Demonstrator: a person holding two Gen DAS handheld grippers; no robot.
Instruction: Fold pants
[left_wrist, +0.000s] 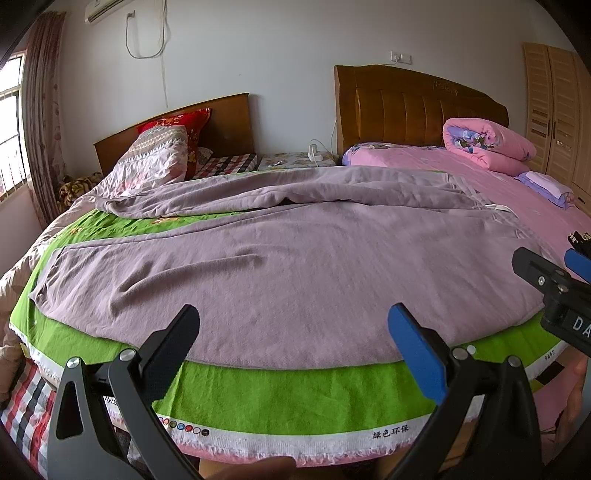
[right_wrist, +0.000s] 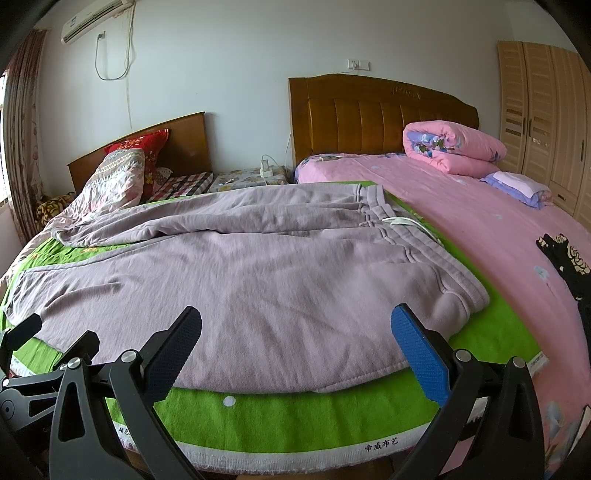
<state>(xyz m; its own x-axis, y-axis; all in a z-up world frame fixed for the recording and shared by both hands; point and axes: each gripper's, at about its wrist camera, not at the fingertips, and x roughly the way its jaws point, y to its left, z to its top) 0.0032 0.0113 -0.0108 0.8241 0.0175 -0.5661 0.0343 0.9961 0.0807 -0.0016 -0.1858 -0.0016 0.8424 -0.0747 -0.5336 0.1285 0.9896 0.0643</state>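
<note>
Left wrist view: pants (left_wrist: 295, 266) lay spread, unfolded, on green cloth (left_wrist: 295, 398); left gripper (left_wrist: 293, 332) & right gripper (right_wrist: 295, 332) jaws wide, empty. All folds left.

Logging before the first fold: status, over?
Left gripper and right gripper: jaws open, empty, at near edge. Pants spread on green cloth, unfolded, far leg rumpled. Nothing in the way.
</note>
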